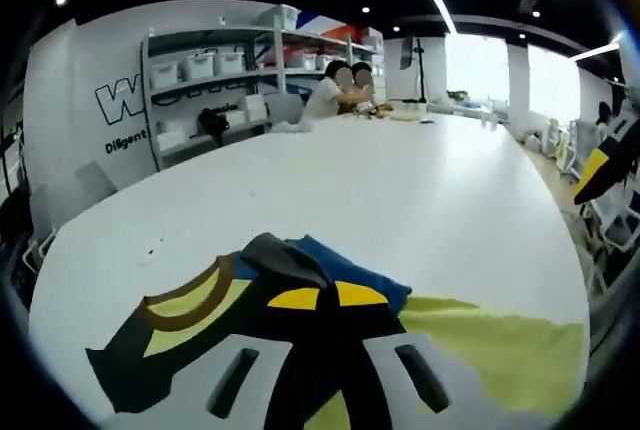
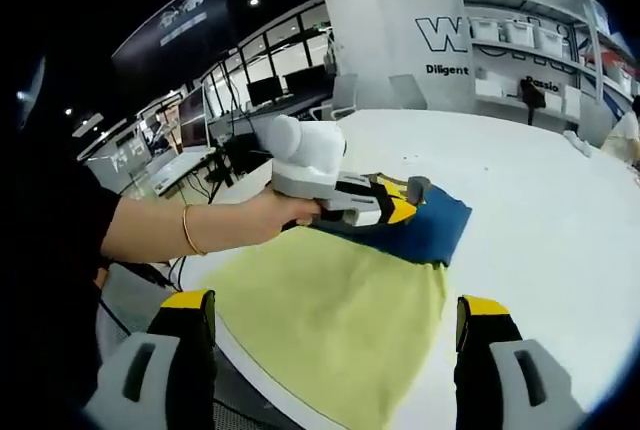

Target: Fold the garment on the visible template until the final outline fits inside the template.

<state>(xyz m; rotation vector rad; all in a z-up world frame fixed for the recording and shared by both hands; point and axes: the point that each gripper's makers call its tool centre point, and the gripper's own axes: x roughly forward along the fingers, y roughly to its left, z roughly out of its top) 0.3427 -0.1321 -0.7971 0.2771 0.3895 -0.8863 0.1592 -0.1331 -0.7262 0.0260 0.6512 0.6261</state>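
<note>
white table (image 1: pixel 430 200): left gripper (image 2: pixel 400 205) clamps blue garment (image 2: pixel 435 230); right gripper (image 2: pixel 335 335) gapes; template not discernible.

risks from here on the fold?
1. The yellow-green template runs right to the table edge, so a tug may drag it off.
2. The left gripper looks shut on the blue garment, which is bunched at the template's far end; folding it like that may leave an outline spilling past the template.
3. The right gripper hangs open, steadying nothing.
</note>
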